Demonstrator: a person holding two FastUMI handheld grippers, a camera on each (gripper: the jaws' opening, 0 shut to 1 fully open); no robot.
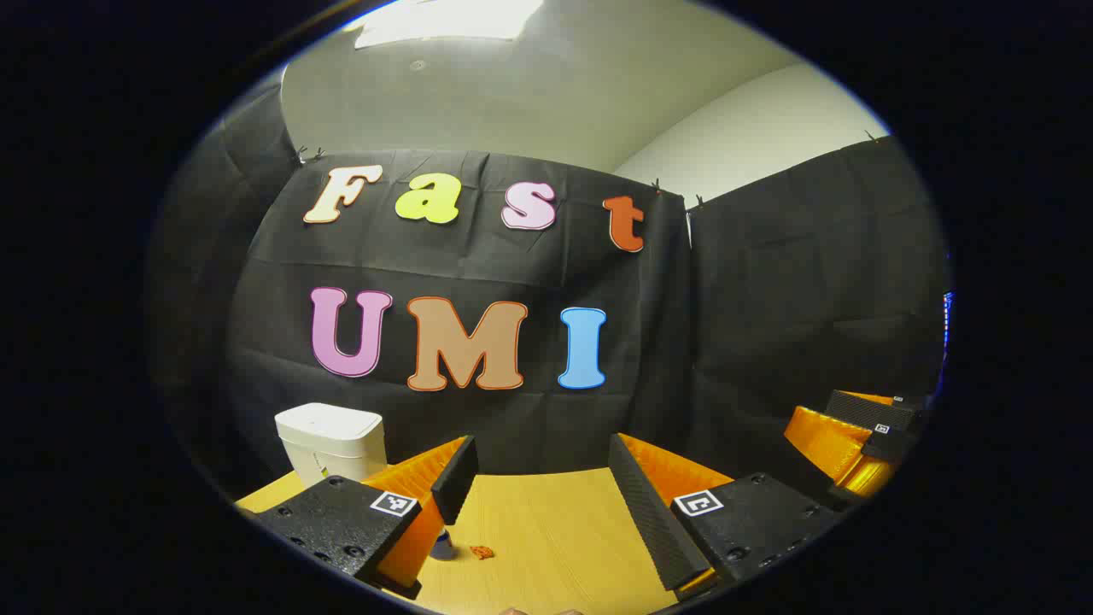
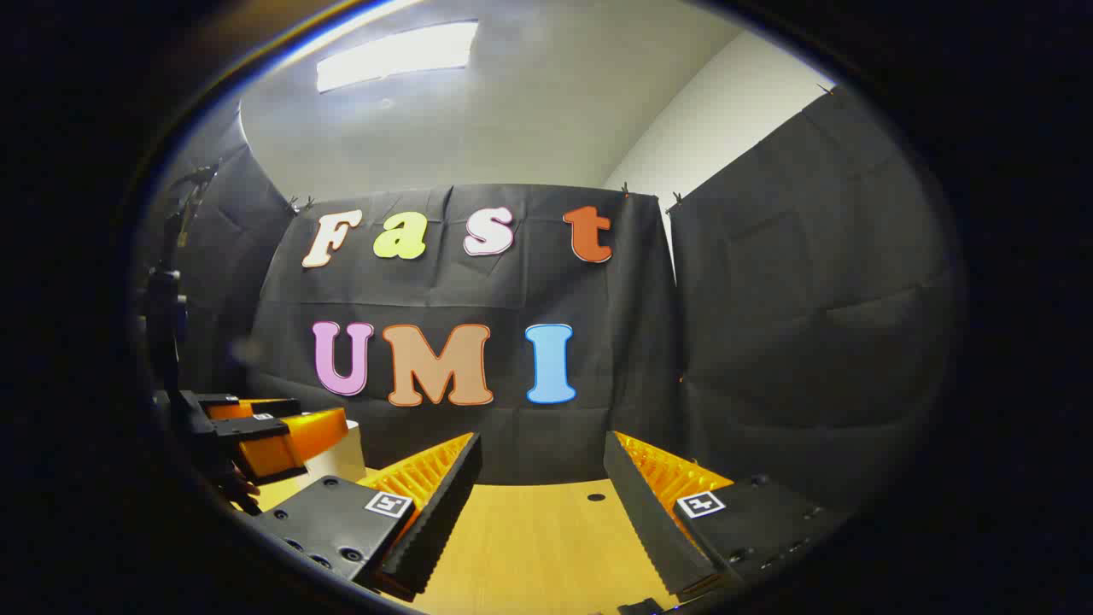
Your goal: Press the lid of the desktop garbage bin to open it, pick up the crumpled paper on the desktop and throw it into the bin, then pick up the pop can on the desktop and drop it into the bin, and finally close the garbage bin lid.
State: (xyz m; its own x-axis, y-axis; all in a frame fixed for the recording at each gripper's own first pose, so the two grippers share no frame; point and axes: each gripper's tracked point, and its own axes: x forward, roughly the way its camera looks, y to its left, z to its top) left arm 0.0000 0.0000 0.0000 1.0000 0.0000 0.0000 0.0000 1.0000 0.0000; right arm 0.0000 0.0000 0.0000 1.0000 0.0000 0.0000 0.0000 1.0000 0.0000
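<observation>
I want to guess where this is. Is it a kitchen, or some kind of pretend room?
Probably a small recording booth, not a kitchen. Black cloth hangs as walls around a wooden table, a white bin with its lid down stands on the table, and both open grippers, left gripper and right gripper, hover above the table.

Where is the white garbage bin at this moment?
In the left gripper view, the garbage bin stands at the far left of the wooden table, against the black cloth wall, beyond the left gripper.
</observation>
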